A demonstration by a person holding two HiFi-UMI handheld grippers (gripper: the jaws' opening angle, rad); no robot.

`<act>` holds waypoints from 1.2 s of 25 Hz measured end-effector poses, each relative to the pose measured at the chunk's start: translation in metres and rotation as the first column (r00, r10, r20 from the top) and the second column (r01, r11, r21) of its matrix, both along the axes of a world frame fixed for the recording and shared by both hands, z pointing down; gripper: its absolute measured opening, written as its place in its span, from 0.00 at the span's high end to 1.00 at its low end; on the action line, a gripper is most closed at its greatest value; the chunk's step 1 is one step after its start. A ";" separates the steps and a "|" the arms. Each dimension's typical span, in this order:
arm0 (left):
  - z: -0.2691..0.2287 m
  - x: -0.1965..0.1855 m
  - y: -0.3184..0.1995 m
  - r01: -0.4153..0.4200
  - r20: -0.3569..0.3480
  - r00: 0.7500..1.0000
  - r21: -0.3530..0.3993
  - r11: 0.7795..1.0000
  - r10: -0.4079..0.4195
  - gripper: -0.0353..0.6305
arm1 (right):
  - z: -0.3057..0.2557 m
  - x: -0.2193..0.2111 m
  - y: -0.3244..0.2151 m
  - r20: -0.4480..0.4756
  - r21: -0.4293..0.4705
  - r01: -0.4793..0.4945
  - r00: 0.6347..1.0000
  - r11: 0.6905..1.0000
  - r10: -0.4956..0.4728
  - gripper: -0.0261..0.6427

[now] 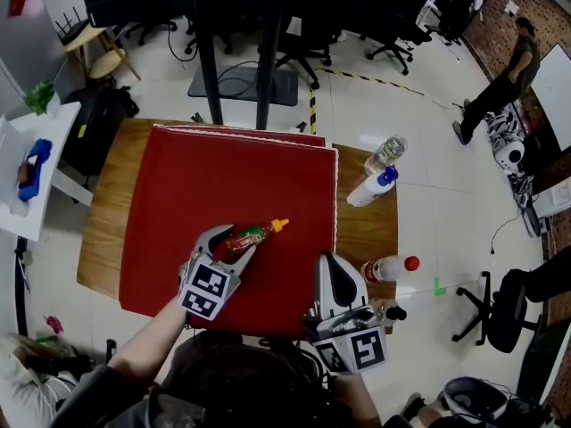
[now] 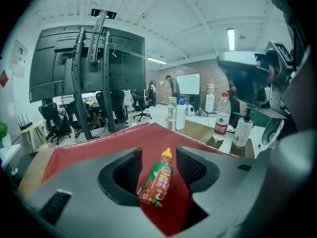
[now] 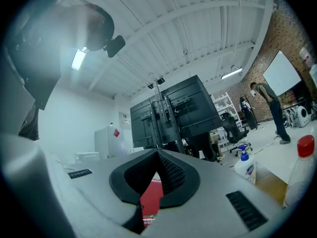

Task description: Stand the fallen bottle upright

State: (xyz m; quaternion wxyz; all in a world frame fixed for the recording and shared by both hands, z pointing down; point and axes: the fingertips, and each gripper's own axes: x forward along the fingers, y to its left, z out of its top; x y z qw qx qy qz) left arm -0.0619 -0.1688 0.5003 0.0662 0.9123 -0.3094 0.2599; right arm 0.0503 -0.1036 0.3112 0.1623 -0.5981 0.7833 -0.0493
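Note:
A small sauce bottle (image 1: 254, 235) with a red-and-green label and an orange cap lies on its side on the red cloth (image 1: 223, 176). Its cap points right and away from me. My left gripper (image 1: 230, 242) is low over the cloth with its jaws either side of the bottle's base end. In the left gripper view the bottle (image 2: 157, 180) lies between the open jaws of the left gripper (image 2: 159, 155), with gaps on both sides. My right gripper (image 1: 332, 261) hovers near the cloth's front right part, apart from the bottle. In its own view the right gripper (image 3: 157, 153) is shut and empty.
The cloth covers most of a wooden table (image 1: 103, 212). On the bare right strip stand a white bottle with a blue cap (image 1: 370, 188), a clear bottle (image 1: 385, 154), a red-capped water bottle (image 1: 390, 268) and a pump bottle (image 1: 385, 311). Office chairs and a person (image 1: 500, 83) are beyond.

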 end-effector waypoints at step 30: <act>0.093 0.037 -0.020 -0.234 0.289 0.907 -0.258 0.937 0.306 0.39 | 0.057 0.016 -0.031 -0.034 -0.126 -0.027 0.999 0.992 0.023 0.93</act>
